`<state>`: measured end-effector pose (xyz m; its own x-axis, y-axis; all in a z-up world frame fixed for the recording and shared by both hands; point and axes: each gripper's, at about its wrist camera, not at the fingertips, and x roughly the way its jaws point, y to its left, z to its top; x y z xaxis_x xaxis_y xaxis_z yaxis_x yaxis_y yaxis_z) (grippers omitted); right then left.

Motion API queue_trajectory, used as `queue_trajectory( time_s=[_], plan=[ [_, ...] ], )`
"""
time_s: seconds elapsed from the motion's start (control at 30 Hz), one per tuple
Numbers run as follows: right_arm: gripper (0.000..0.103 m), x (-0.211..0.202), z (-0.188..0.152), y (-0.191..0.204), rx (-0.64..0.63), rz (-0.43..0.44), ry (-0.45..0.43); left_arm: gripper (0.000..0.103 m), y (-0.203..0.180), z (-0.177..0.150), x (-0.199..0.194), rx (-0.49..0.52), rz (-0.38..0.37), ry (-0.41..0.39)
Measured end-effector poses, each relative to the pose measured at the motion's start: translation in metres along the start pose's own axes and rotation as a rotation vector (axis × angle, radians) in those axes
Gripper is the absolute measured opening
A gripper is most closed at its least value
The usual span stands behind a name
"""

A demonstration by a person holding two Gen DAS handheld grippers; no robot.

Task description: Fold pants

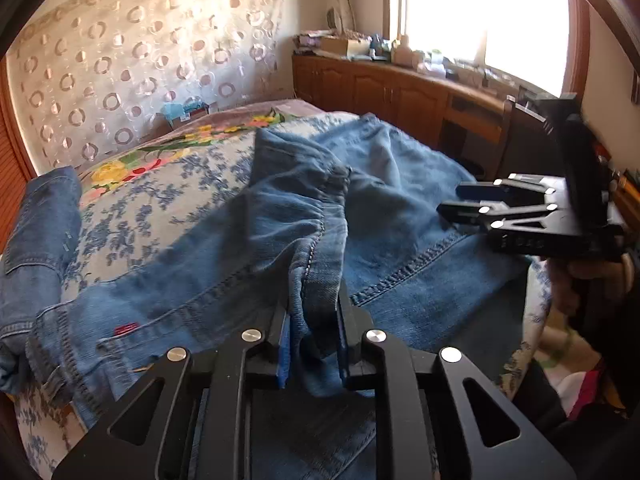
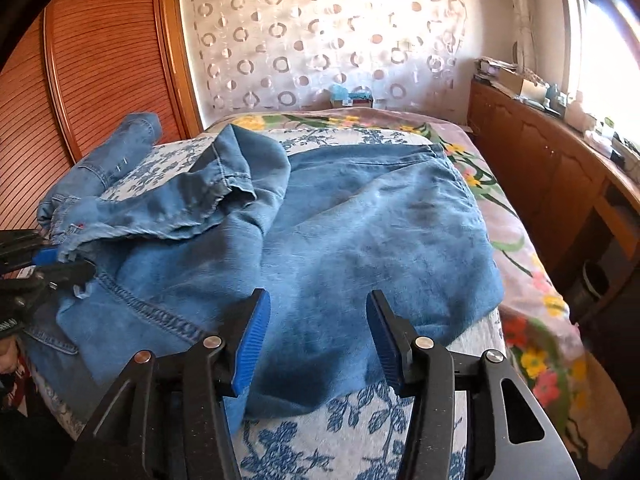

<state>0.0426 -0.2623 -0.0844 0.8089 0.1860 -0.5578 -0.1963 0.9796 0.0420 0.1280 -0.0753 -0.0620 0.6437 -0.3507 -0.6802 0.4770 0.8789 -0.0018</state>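
Blue denim pants [image 1: 248, 224] lie rumpled on the bed, and also show in the right wrist view [image 2: 360, 216]. My left gripper [image 1: 312, 320] is shut on a bunched fold of the pants near a seam; it shows at the left edge of the right wrist view [image 2: 60, 260], pinching the denim. My right gripper [image 2: 318, 320] is open and empty, just above the near edge of the pants. In the left wrist view it [image 1: 452, 200] hovers at the right, above the pants.
A second pair of jeans [image 1: 36, 224] lies at the bed's left side [image 2: 116, 152]. The bed has a blue floral cover [image 2: 360, 432] and flowered blanket [image 2: 532, 312]. Wooden cabinets [image 2: 552, 184] run along the right, a wooden wardrobe [image 2: 100, 60] on the left.
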Motion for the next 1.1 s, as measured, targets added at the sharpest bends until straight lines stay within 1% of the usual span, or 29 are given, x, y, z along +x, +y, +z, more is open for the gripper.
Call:
queue_trajectory(
  time_s=[0.07, 0.23, 0.3, 0.33, 0.47, 0.53, 0.6, 0.63, 0.67, 0.7, 0.77, 0.83, 0.87, 0.9, 0.97, 1.1],
  plan=[
    [0.052, -0.001, 0.002, -0.001, 0.005, 0.003, -0.004, 0.017, 0.008, 0.0, -0.014, -0.026, 0.01, -0.03],
    [0.052, -0.004, 0.01, -0.004, 0.016, 0.005, -0.03, 0.017, 0.037, -0.008, -0.071, -0.118, 0.024, -0.127],
    [0.052, -0.005, 0.012, -0.004, 0.02, 0.012, -0.037, 0.017, 0.051, -0.015, -0.092, -0.163, 0.016, -0.147],
    [0.052, -0.003, 0.011, -0.004, 0.022, 0.02, -0.037, 0.017, 0.058, -0.021, -0.102, -0.177, 0.026, -0.151],
    [0.052, 0.004, 0.01, 0.004, 0.015, 0.055, -0.031, 0.017, 0.082, -0.045, -0.122, -0.219, 0.102, -0.134],
    [0.052, 0.013, 0.009, 0.004, 0.002, 0.067, -0.018, 0.017, 0.092, -0.056, -0.119, -0.236, 0.125, -0.104],
    [0.052, 0.021, 0.009, 0.011, -0.01, 0.083, -0.009, 0.017, 0.098, -0.066, -0.111, -0.258, 0.119, -0.068],
    [0.052, 0.024, 0.009, 0.014, -0.014, 0.092, -0.006, 0.017, 0.099, -0.07, -0.107, -0.261, 0.131, -0.052],
    [0.052, 0.026, 0.009, 0.018, -0.022, 0.101, -0.002, 0.019, 0.099, -0.072, -0.104, -0.256, 0.14, -0.041],
    [0.052, 0.028, 0.009, 0.021, -0.029, 0.108, 0.001, 0.026, 0.099, -0.074, -0.102, -0.254, 0.143, -0.034],
    [0.052, 0.032, 0.007, 0.026, -0.047, 0.115, 0.007, 0.034, 0.099, -0.077, -0.101, -0.249, 0.166, -0.028],
    [0.052, 0.037, 0.006, 0.027, -0.067, 0.103, 0.015, 0.042, 0.1, -0.077, -0.102, -0.246, 0.182, -0.035],
    [0.052, 0.037, 0.007, 0.026, -0.069, 0.103, 0.012, 0.051, 0.101, -0.076, -0.103, -0.248, 0.18, -0.041],
    [0.052, 0.038, 0.008, 0.024, -0.067, 0.104, 0.007, 0.057, 0.101, -0.074, -0.103, -0.248, 0.181, -0.048],
    [0.052, 0.039, 0.007, 0.021, -0.061, 0.098, 0.002, 0.062, 0.103, -0.072, -0.103, -0.239, 0.177, -0.052],
    [0.052, 0.036, 0.005, 0.022, -0.077, 0.083, -0.023, 0.062, 0.097, -0.057, -0.093, -0.216, 0.156, -0.054]
  ],
)
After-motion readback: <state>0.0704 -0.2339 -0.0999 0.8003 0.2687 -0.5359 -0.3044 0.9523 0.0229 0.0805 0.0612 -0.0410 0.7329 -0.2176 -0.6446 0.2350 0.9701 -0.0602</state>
